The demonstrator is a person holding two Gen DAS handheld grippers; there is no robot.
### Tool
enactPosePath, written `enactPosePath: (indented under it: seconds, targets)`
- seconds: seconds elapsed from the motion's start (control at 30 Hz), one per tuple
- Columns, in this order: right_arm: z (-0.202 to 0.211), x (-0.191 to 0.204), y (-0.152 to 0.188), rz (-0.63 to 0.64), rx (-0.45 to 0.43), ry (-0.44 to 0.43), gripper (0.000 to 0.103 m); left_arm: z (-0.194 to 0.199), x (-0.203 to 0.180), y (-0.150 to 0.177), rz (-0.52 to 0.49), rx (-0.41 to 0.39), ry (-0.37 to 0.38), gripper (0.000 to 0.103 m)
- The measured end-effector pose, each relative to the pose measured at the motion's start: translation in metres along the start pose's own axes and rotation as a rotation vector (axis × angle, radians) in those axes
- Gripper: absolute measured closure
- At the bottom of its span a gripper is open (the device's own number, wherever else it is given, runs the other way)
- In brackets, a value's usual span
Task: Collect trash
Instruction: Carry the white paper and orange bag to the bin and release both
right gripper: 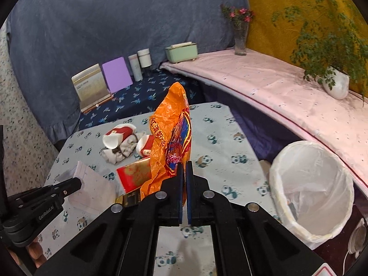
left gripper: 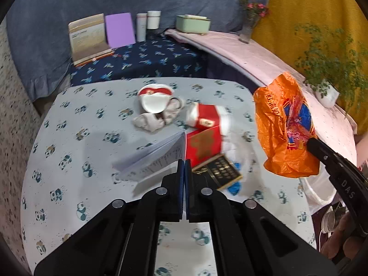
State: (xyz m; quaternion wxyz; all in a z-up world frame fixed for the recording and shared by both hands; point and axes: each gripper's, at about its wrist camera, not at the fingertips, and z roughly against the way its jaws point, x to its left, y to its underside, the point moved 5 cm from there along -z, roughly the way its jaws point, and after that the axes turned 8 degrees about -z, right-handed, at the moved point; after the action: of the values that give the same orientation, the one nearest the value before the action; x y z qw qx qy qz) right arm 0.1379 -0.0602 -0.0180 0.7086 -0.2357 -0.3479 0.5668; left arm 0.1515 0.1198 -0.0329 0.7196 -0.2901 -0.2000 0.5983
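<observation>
Above the desk (right gripper: 220, 138), the right tongs (right gripper: 184, 179) are pinching an orange wrapper (right gripper: 171, 138) tight, carrying it binward. Next move, I judge: swinging right over the lined bin (right gripper: 312, 191) and letting go. Left tongs (left gripper: 184, 168) are hovering closed, seemingly holding nothing.

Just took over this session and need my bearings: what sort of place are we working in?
Probably a home room dressed for recording: a small table under a panda-print cloth, fabric-draped walls, a potted plant and flower vase on a side ledge, and a lined trash bin beside the table.
</observation>
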Motion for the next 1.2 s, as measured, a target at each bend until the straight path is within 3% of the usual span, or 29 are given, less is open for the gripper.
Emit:
enactPosePath:
  seconds: [0.27, 0.63, 1.2]
  targets:
    - [0.021, -0.058, 0.000, -0.090, -0.035, 0.049, 0.101, 0.010, -0.074, -0.014, -0.131, -0.031, 0.056, 0.103]
    - [0.047, -0.143, 0.008, -0.189, -0.067, 0.163, 0.101, 0.013, -0.194, -0.017, -0.284, -0.043, 0.215, 0.103]
    - [0.046, -0.236, 0.031, -0.313, -0.039, 0.300, 0.101, -0.017, -0.277, -0.024, -0.399, 0.013, 0.347, 0.103]
